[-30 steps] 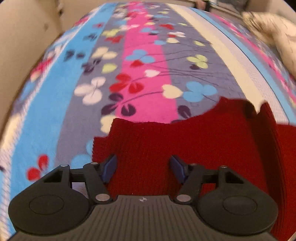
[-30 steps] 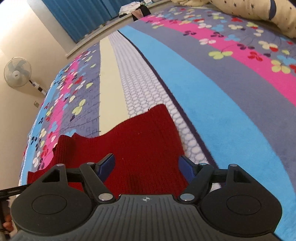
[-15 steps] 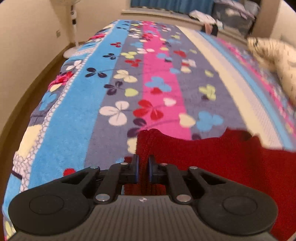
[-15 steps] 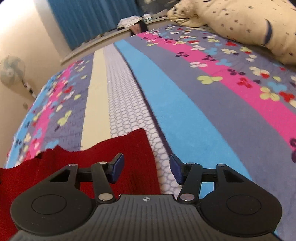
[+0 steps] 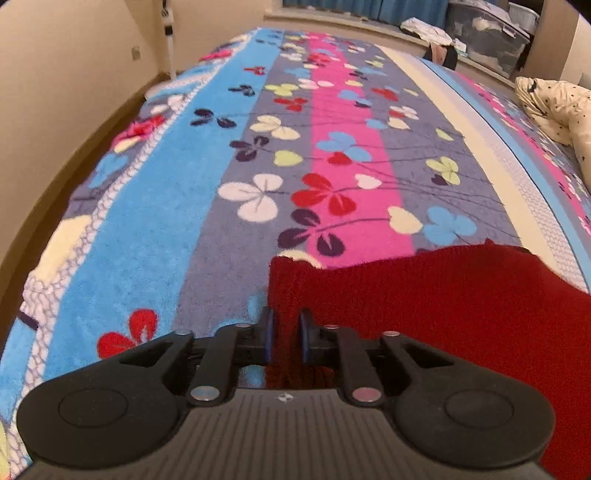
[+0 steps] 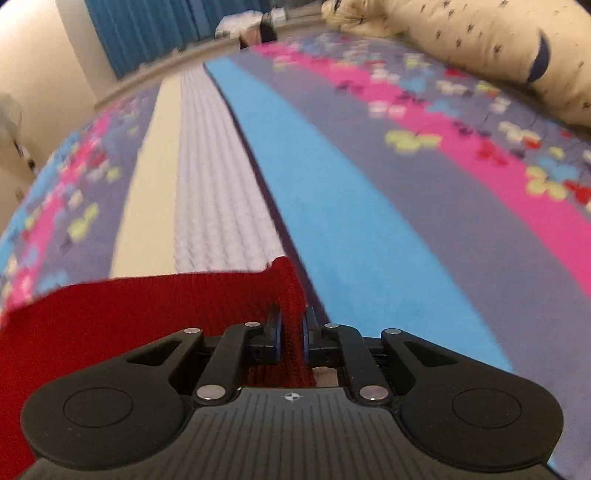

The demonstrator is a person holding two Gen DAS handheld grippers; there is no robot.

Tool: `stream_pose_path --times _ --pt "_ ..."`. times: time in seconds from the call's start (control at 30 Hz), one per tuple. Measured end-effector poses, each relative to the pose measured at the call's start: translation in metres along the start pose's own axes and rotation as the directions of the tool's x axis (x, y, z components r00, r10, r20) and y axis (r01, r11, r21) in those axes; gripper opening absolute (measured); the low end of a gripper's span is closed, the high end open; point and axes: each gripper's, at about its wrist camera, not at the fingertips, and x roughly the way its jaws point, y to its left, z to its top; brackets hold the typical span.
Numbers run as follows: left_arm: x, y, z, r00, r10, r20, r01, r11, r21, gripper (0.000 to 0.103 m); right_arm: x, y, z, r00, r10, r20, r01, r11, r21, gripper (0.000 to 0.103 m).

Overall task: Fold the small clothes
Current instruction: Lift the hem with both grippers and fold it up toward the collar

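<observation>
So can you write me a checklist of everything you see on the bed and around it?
Surface: striped flowery blanket covering the bed.
Job's things: red knit garment, its two near corners pinched up.
Clutter: cream star-print bedding at the far right.
Grippers: left gripper shut on the garment's left corner; right gripper has just closed on its right corner.
Cables: nothing seen.
Surroundings: blue curtains, beige walls, a standing fan, storage bins.

No words, brands or numbers can be read in either view. The only sign is a small round crosshair mark — white, quartered — on the ribbed grey body of the left tongs [image 5: 285,324] and likewise on the right tongs [image 6: 291,328].
</observation>
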Motion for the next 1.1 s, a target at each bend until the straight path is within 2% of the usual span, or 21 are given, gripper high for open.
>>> stream_pose_path --times 0.03,0.07,0.1,0.13,0.27,0.37,0.47,0.5,0.53,0.57,0.6,0.67,0.73,0.8,0.87,0.9,0.93,0.97,1.0,1.03,1.1 --pt "-0.001 0.000 -0.001 1.000 0.006 0.008 -0.006 1.000 -0.005 0.048 0.000 0.001 0.000 1.000 -0.008 0.004 0.008 1.000 0.008 0.017" --pt "-0.002 0.002 -0.002 1.000 0.005 0.009 -0.005 1.000 -0.014 0.060 -0.002 -0.001 0.002 1.000 -0.013 0.004 0.013 0.999 0.039 0.028" --pt "-0.006 0.005 -0.003 1.000 0.004 0.007 -0.003 1.000 -0.028 0.081 -0.008 -0.007 0.002 1.000 -0.018 0.006 0.017 0.997 0.082 0.046" --pt "-0.013 0.009 -0.006 1.000 0.002 0.010 -0.001 0.999 -0.044 0.091 -0.017 -0.013 0.001 1.000 -0.007 0.010 0.005 0.992 0.126 0.059" --pt "-0.059 0.026 -0.036 0.996 -0.077 0.038 0.080 0.992 -0.096 0.097 -0.071 -0.036 -0.020 0.992 0.120 0.028 -0.123 0.971 0.205 0.067" --pt "-0.088 0.032 -0.072 0.992 -0.121 0.025 0.123 0.987 -0.102 0.097 -0.107 -0.042 -0.057 0.985 0.170 0.007 -0.169 0.968 0.185 0.072" --pt "-0.089 0.027 -0.098 0.986 -0.157 -0.048 0.152 0.984 -0.090 0.097 -0.121 -0.038 -0.090 0.989 0.149 -0.024 -0.143 0.978 0.149 0.077" --pt "-0.085 0.025 -0.102 0.983 -0.164 -0.082 0.157 0.984 -0.087 0.092 -0.120 -0.036 -0.099 0.988 0.146 -0.043 -0.138 0.980 0.146 0.078" --pt "-0.082 0.023 -0.105 0.976 -0.187 -0.111 0.178 0.980 -0.087 0.052 -0.116 -0.033 -0.105 0.987 0.147 -0.068 -0.136 0.980 0.148 0.059" --pt "-0.083 0.022 -0.105 0.967 -0.221 -0.128 0.212 0.974 -0.086 0.027 -0.113 -0.031 -0.107 0.981 0.173 -0.089 -0.160 0.977 0.144 0.031" --pt "-0.089 0.023 -0.105 0.967 -0.214 -0.138 0.202 0.975 -0.093 0.012 -0.113 -0.027 -0.107 0.980 0.167 -0.106 -0.154 0.981 0.121 0.012" --pt "-0.112 0.031 -0.106 0.977 -0.196 -0.084 0.190 0.979 -0.075 0.012 -0.132 -0.022 -0.099 0.986 0.156 -0.055 -0.151 0.984 0.094 0.012" --pt "-0.116 0.047 -0.115 0.976 -0.194 -0.102 0.185 0.979 -0.090 0.013 -0.144 -0.027 -0.091 0.988 0.154 -0.017 -0.151 0.984 0.093 0.012" --pt "-0.092 0.060 -0.130 0.964 -0.193 -0.183 0.168 0.975 -0.142 0.014 -0.130 -0.038 -0.092 0.987 0.147 -0.067 -0.138 0.982 0.128 0.012" --pt "-0.076 0.063 -0.136 0.958 -0.212 -0.193 0.178 0.968 -0.177 0.016 -0.104 -0.042 -0.104 0.981 0.130 -0.144 -0.109 0.984 0.143 0.012" --pt "-0.075 0.063 -0.135 0.962 -0.206 -0.178 0.171 0.966 -0.195 0.021 -0.099 -0.041 -0.108 0.982 0.126 -0.138 -0.107 0.985 0.137 0.014" --pt "-0.075 0.063 -0.132 0.964 -0.193 -0.182 0.152 0.965 -0.215 0.033 -0.101 -0.039 -0.107 0.985 0.124 -0.120 -0.107 0.985 0.139 0.014" --pt "-0.078 0.063 -0.130 0.967 -0.175 -0.182 0.132 0.965 -0.226 0.040 -0.104 -0.038 -0.105 0.985 0.126 -0.117 -0.107 0.982 0.154 0.015" --pt "-0.085 0.062 -0.129 0.977 -0.138 -0.165 0.103 0.973 -0.207 0.050 -0.107 -0.039 -0.103 0.985 0.124 -0.121 -0.102 0.980 0.170 0.020" --pt "-0.093 0.060 -0.125 0.984 -0.106 -0.143 0.079 0.980 -0.181 0.059 -0.113 -0.040 -0.101 0.986 0.113 -0.119 -0.092 0.981 0.172 0.036" --pt "-0.113 0.054 -0.117 0.995 -0.063 -0.076 0.053 0.991 -0.121 0.063 -0.128 -0.041 -0.099 0.996 0.065 -0.067 -0.055 0.987 0.151 0.057"
